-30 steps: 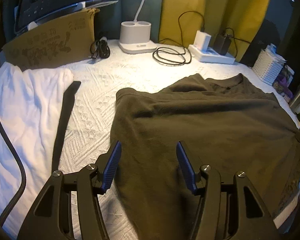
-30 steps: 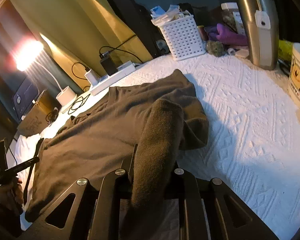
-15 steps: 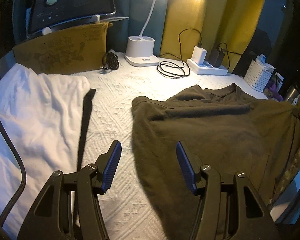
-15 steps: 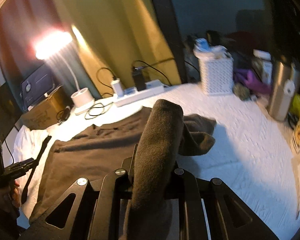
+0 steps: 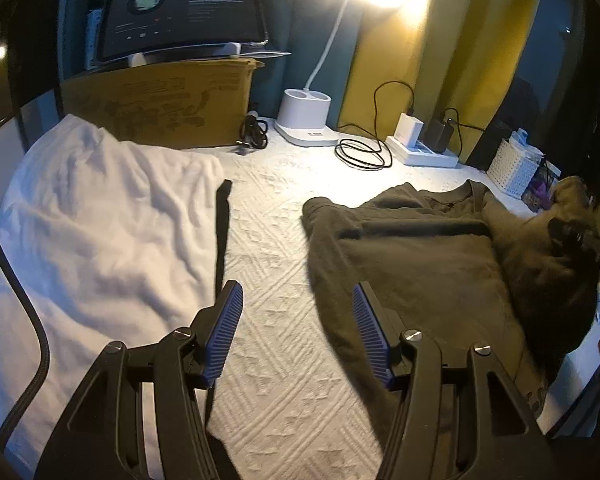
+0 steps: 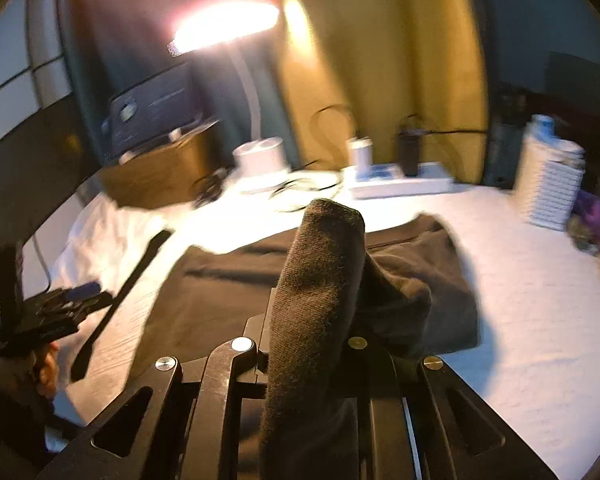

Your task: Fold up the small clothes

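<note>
1. Right tongs (image 6: pixel 312 344) pinch a bunched fold of the dark olive knit shirt (image 5: pixel 420 264), which lies on the right half of the white quilted bench (image 5: pixel 276 360); the thick bunch may slip out.
2. Left tongs (image 5: pixel 298 330) are spread and hold nothing, so the shirt's near hem is unanchored and may drag.
3. The black strap (image 5: pixel 221 232) beside the white cloth (image 5: pixel 92 232) could snag.

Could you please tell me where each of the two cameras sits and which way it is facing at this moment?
Left wrist: on the left gripper, open above the bedspread, facing the desk lamp and cardboard box; the right gripper shows at the right edge.
Right wrist: on the right gripper, shut on the dark shirt, facing the same lamp; the left gripper shows at left.
Shared: shirt, lamp, box, white basket.
</note>
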Motion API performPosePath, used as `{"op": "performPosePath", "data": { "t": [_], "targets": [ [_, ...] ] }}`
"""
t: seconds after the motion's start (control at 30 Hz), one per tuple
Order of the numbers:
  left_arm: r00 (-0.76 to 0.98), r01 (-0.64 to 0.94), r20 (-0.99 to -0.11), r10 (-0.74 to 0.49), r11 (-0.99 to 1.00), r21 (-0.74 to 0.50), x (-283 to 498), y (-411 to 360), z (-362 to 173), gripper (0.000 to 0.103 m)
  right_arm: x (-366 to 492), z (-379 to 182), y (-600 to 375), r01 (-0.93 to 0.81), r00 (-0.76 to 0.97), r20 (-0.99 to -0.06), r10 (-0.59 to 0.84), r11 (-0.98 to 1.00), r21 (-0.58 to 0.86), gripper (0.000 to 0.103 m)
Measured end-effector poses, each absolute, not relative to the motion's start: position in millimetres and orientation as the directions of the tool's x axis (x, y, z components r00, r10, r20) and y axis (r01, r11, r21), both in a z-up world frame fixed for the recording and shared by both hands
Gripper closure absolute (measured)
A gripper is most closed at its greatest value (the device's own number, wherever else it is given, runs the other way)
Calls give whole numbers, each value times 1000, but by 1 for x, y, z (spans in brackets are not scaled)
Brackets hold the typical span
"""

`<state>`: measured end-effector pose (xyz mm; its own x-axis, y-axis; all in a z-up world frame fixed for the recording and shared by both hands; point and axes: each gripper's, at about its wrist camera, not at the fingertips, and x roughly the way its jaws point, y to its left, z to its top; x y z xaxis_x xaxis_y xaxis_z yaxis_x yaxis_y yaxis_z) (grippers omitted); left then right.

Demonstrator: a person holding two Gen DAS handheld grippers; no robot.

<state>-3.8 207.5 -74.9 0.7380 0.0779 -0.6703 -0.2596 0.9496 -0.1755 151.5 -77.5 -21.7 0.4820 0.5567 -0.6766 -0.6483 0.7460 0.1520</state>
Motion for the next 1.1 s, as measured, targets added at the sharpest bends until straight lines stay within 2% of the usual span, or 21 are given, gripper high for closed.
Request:
{"op": "performPosePath", "data": {
  "t": [0.33,0.73,1.1],
  "targets": [
    [751,-265,-656,71,943,-201,-23,216,-74,46,105,-73,-6,-758,324,-758,565,635,149,92],
    [754,-258,-653,72,947,-193,-37,210,-71,46,40,-93,18,-850,205,-805,557,509,135,92],
    [757,-207,-652,44,963,-175,-38,183,-60,46,7,-119,12,-870,204,-845,494,487,74,89]
  ]
}}
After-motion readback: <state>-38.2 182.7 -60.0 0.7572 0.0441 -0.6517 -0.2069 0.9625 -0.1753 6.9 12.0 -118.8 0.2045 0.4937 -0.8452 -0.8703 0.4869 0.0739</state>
